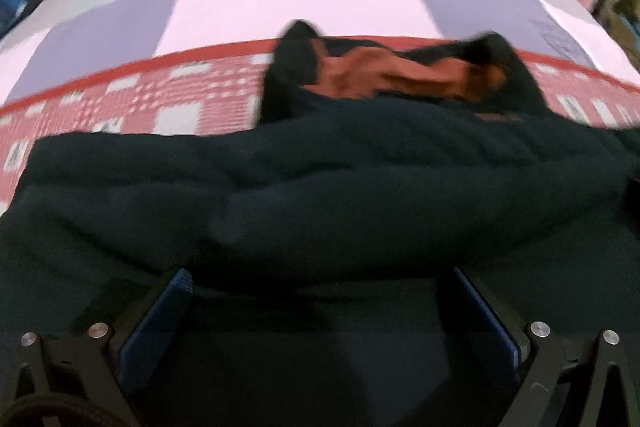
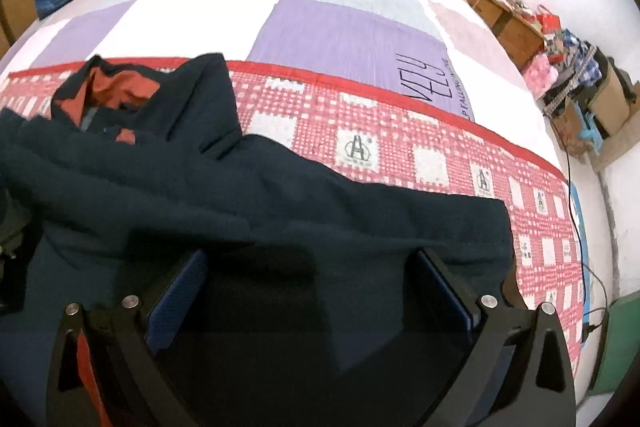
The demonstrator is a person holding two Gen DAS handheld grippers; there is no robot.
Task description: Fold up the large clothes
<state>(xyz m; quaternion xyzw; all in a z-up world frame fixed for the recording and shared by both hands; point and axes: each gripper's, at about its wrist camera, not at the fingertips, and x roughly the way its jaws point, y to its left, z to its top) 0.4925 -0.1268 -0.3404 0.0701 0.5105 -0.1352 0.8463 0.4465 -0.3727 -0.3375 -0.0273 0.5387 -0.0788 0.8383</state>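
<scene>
the dark navy jacket (image 2: 248,195) lies on the bed (image 2: 328,27), its orange-lined collar (image 2: 108,87) pointing toward the headboard, the long axis seemingly running from collar back to the tools. it looks partly folded and bunched, with further folds left. the left tool (image 1: 320,307) and right tool (image 2: 312,287) both stand apart over the cloth, clamping nothing.

A dark navy jacket (image 2: 256,195) with an orange-red lining lies spread on the bed's patchwork quilt (image 2: 340,27), its collar end toward the upper left. The right gripper (image 2: 312,259) sits low over the jacket's near edge, its blue-padded fingers (image 2: 176,299) set wide apart. Cluttered shelves (image 2: 568,75) line the wall at right.
</scene>
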